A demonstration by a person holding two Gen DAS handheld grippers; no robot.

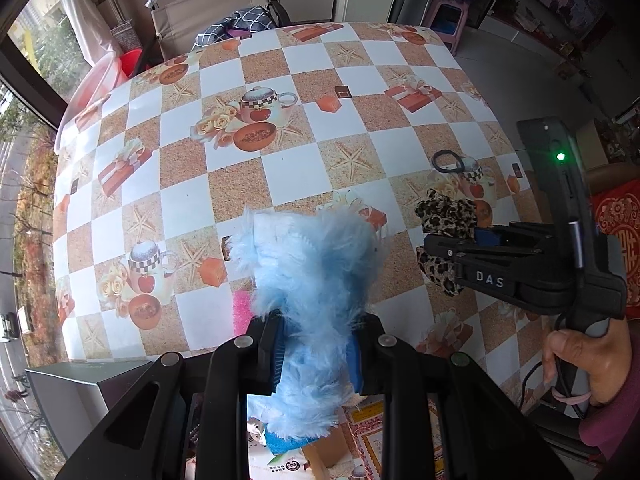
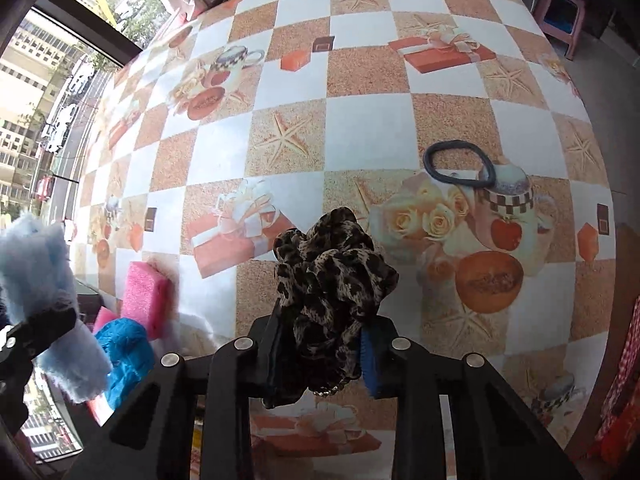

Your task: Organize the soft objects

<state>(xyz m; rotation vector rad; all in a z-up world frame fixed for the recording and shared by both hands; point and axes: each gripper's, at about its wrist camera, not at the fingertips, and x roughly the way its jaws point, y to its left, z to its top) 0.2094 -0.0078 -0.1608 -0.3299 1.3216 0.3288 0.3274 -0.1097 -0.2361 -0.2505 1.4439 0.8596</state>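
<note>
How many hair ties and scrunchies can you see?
2. The leopard scrunchie is pinched in the right gripper. The black hair tie lies flat on the table.

Checkered tablecloth (image 1: pixel 280 176) with teapot and starfish prints, folding chair (image 1: pixel 208 12), pink stool (image 1: pixel 450 20), window (image 1: pixel 36 40)

A home: dining table (image 1: pixel 280 184) (printed tablecloth), chair (image 1: pixel 192 20)

you see the fluffy item (image 1: pixel 312 280) in long, shaggy pale-blue fur, the scrunchie (image 2: pixel 332 280) in thin, crinkled leopard-print cloth, the pink sponge (image 2: pixel 146 298) in coarse matt foam, and the counter (image 2: pixel 360 128) under a smooth, slightly glossy printed cover.
</note>
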